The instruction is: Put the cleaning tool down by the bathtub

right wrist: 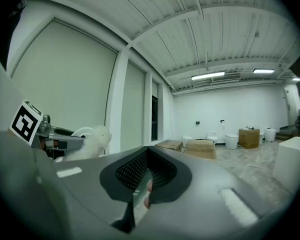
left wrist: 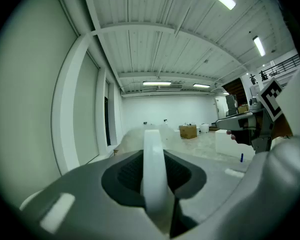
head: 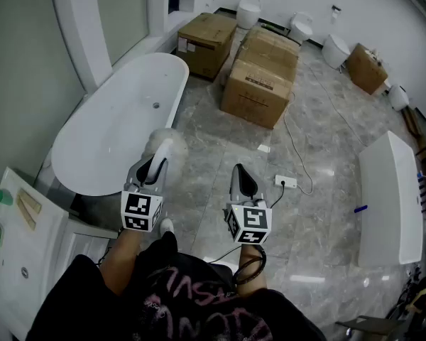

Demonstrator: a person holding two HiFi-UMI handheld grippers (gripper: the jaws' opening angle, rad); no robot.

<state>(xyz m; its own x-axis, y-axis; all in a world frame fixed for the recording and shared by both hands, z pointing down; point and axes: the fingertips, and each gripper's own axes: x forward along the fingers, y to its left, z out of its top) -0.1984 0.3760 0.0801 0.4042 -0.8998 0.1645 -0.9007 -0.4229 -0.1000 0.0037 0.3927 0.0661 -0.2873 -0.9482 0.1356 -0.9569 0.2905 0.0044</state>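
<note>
Nearest me, left gripper clamped on the white handle of the cleaning tool, fluffy head up by the bathtub rim; right gripper jaws together beside it, bare floor open up to the boxes.

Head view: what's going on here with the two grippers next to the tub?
A person stands beside a white bathtub with a gripper in each hand. The left gripper is shut on the white handle of a fluffy cleaning tool, which is held up near the tub's rim and not yet set down. The right gripper has its jaws together with nothing in them, over the marble floor.
</note>
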